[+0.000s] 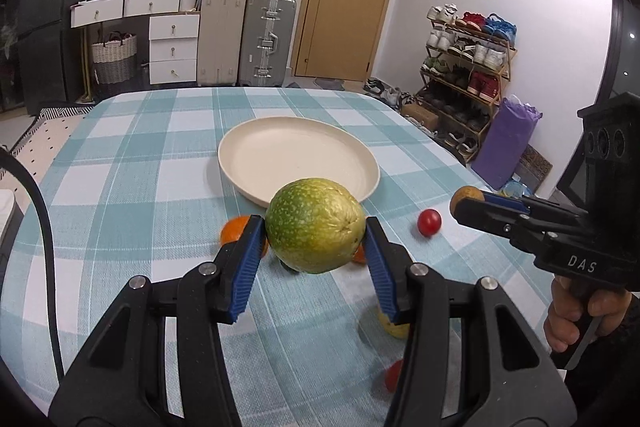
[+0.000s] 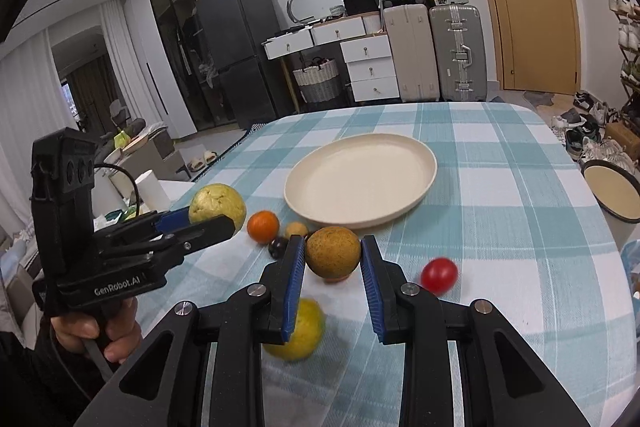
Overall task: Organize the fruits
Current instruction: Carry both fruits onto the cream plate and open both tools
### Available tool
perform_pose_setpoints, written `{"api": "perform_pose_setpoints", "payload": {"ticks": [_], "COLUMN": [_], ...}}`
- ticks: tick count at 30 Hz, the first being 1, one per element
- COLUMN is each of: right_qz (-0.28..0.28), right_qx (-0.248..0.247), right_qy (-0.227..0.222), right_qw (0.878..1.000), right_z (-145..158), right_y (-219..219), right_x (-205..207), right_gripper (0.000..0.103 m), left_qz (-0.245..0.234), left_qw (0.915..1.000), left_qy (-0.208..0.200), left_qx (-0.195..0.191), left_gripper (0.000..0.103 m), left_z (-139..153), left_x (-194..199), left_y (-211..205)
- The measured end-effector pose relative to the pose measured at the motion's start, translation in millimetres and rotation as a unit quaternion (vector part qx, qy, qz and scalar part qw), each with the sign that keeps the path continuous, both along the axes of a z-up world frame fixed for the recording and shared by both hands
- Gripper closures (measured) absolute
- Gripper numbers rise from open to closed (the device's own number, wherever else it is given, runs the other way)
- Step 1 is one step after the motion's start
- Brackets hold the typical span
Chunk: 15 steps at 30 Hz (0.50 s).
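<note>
Gripping a green fruit (image 1: 315, 225), the left gripper (image 1: 315, 239) hovers near the plate (image 1: 256, 163) while the right gripper (image 2: 333, 259) clamps a brown fruit (image 2: 333, 252).

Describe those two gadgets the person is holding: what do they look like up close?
Both are black plastic pistol-grip tools. The left gripper and right gripper each end in two angular fingers lined with ribbed blue pads, joined by silver pivot bolts. White lettering reads "GenRobot.AI" on the left one's side and "DAS" on the right's. A black cable trails from the left one. Bare hands in dark sleeves hold them.
</note>
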State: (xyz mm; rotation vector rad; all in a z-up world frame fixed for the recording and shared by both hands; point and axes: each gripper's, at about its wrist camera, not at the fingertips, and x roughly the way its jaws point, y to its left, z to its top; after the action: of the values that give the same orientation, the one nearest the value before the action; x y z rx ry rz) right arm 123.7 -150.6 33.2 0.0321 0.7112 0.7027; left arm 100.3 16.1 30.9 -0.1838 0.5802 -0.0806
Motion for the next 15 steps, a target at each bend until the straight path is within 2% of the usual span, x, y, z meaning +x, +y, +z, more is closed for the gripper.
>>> {"api": "perform_pose_setpoints", "payload": {"ticks": [15], "right_qz": [-0.027], "right_qx": [0.019], "right_qy": [0.012], "right_qw": [0.999], "right_z": [-2], "right_y": [24], "right_x": [60], "right_gripper": [0.074], "left_qz": [0.01], "left_qw": [0.9999], "left_qy": [-0.009], "left_qx": [-0.006], "left_gripper": [0.056], "left_z": [0], "left_x": [63], "left_y": [8]}}
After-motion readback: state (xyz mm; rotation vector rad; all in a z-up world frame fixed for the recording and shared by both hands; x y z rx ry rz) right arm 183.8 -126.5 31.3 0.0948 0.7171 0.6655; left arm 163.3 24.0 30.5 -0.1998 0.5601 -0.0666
